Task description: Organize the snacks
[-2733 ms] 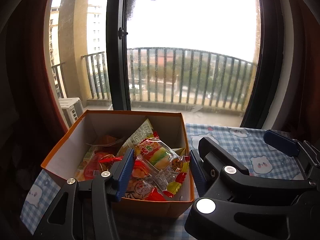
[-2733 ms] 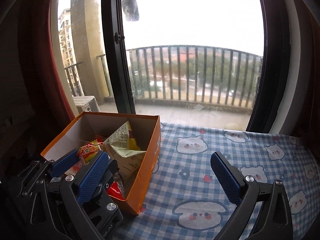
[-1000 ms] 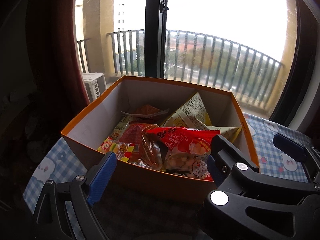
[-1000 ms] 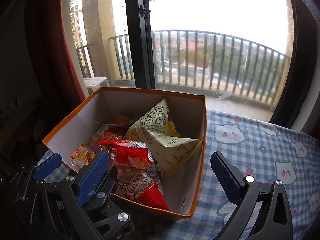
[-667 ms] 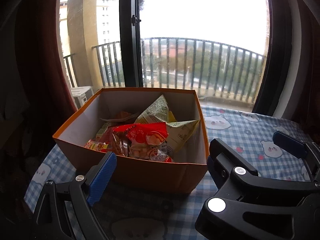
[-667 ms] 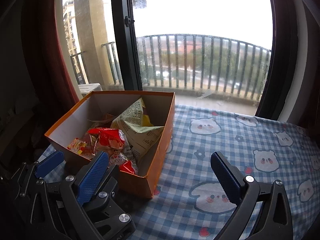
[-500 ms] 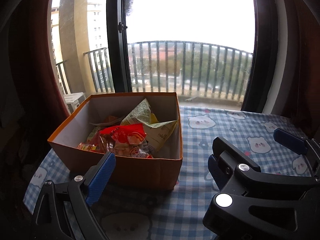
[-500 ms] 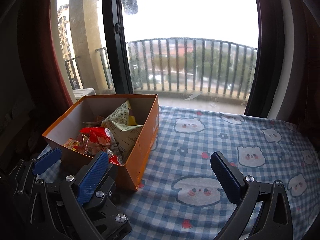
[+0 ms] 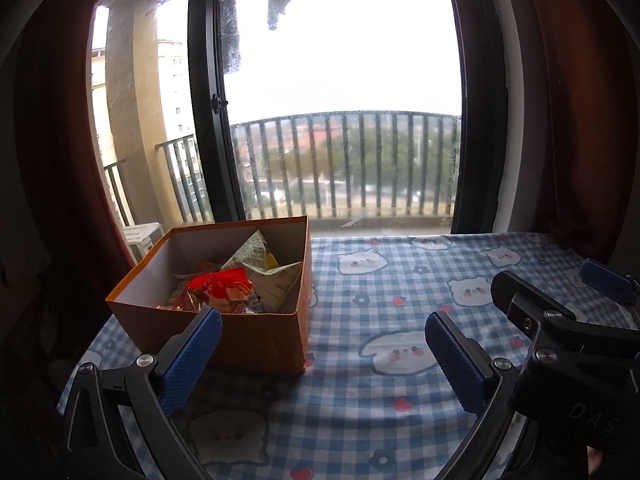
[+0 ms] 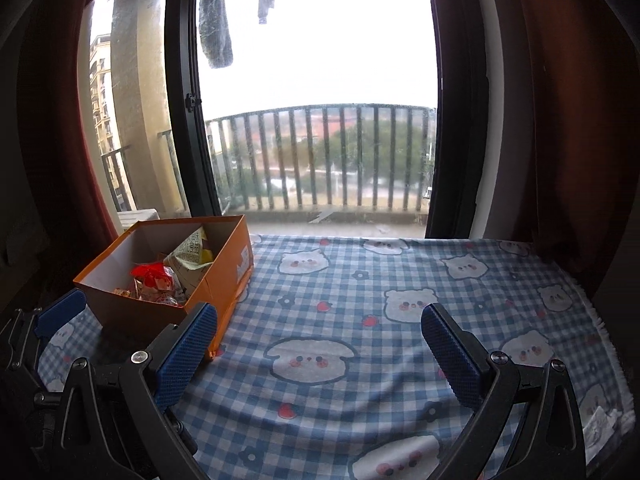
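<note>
Blown-out daylight through the window (image 9: 340, 80), dim interior, heavy fisheye edge curvature.

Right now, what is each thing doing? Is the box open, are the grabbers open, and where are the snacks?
Orange box: open on top, upright on the tablecloth.
Red snack bag: inside the box, on top of the pile.
Pale printed packet: inside the box, leaning on its wall.
Left gripper: open, empty.
Right gripper: open, empty.
Tablecloth: spread flat.
</note>
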Motion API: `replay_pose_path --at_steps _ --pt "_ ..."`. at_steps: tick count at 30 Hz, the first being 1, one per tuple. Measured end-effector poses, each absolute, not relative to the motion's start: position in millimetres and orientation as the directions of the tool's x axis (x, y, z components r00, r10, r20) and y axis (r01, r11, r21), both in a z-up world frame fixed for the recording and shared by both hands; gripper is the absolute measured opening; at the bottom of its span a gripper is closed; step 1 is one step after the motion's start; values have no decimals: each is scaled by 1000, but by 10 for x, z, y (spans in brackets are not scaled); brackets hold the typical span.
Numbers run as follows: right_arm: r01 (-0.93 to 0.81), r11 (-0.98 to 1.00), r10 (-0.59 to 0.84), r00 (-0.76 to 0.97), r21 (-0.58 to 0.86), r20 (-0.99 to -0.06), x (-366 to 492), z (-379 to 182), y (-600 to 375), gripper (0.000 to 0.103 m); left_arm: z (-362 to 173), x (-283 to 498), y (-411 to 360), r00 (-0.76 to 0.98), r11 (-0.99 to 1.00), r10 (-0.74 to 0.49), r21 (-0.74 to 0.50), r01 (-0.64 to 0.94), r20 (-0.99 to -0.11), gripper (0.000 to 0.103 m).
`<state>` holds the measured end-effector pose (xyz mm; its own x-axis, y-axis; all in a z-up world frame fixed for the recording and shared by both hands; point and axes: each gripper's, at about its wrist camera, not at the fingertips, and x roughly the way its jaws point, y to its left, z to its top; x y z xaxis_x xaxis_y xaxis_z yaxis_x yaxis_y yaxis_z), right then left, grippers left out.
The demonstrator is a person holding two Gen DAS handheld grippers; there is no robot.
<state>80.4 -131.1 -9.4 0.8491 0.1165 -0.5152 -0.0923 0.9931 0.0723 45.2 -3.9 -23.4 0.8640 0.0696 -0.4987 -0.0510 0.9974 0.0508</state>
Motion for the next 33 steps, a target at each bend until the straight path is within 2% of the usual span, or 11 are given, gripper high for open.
replay_pose_path --at_steps 4,14,33 --pt "-48 992 101 852 114 -513 673 -122 -1451 103 -234 407 -51 862 998 59 51 -38 -503 102" --pt "-12 995 59 883 102 -466 480 -45 -1482 103 -175 291 18 873 998 55 27 -48 -484 103" --pt "-62 993 100 895 100 -436 425 40 -1441 103 -87 146 56 885 996 83 13 -87 -458 103"
